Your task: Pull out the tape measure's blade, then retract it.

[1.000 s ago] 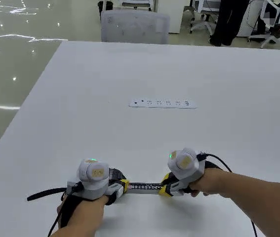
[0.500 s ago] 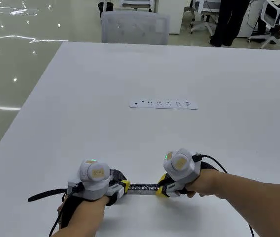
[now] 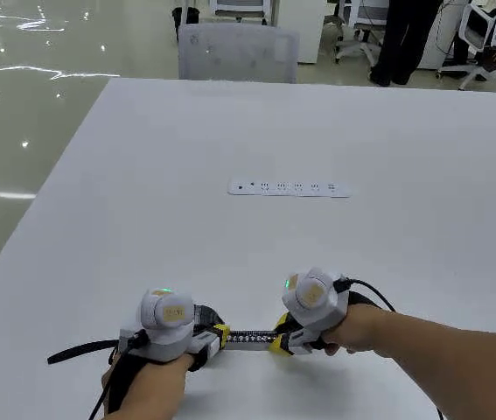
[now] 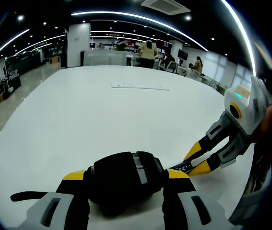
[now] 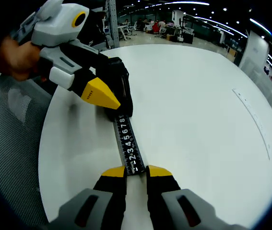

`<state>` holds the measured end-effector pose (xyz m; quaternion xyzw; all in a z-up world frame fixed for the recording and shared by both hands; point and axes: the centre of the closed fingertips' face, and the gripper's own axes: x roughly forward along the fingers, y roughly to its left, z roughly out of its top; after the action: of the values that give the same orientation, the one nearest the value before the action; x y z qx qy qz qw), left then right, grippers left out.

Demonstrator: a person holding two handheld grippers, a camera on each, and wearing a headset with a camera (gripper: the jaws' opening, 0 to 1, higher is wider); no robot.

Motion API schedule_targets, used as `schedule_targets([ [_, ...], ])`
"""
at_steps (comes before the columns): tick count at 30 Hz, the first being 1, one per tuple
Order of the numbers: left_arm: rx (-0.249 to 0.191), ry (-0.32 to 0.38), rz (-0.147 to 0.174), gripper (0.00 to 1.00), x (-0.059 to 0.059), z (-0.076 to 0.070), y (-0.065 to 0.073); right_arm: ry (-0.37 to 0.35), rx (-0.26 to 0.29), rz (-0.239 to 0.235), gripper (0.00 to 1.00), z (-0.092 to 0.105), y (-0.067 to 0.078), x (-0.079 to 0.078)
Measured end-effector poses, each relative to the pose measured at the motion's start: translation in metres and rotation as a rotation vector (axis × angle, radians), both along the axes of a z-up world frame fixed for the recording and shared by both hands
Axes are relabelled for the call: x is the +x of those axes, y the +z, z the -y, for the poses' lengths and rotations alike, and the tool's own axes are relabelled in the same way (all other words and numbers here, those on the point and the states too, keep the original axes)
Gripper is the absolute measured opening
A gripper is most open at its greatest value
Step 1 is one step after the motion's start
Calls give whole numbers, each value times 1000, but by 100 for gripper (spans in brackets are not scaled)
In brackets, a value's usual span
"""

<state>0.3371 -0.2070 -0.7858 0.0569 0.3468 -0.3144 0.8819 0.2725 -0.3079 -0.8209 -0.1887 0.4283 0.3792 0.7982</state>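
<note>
The black tape measure case [image 4: 121,179] sits between the yellow-tipped jaws of my left gripper [image 4: 126,175], which is shut on it. In the head view the case [image 3: 206,317] lies low on the white table [image 3: 230,131], near the front edge. A short length of black blade [image 5: 127,146] with white numbers runs from the case [image 5: 121,88] to my right gripper [image 5: 136,171], which is shut on the blade's end. From above, the left gripper [image 3: 206,339] and right gripper [image 3: 278,342] stand close together, with the blade [image 3: 248,335] between them.
A white power strip [image 3: 289,187] lies flat at mid-table. A grey mesh chair [image 3: 237,51] stands at the far edge, and office chairs and a standing person are beyond it. Black cables trail from both grippers toward the table's front edge.
My right gripper has moved left toward the left gripper, and the exposed blade between them has grown shorter. The left gripper has stayed about where it was.
</note>
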Motion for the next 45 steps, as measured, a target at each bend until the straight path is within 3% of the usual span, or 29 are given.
schedule_targets([
  [45, 0, -7, -13, 58, -1, -1, 0, 32, 35, 9, 14, -46, 1, 21],
])
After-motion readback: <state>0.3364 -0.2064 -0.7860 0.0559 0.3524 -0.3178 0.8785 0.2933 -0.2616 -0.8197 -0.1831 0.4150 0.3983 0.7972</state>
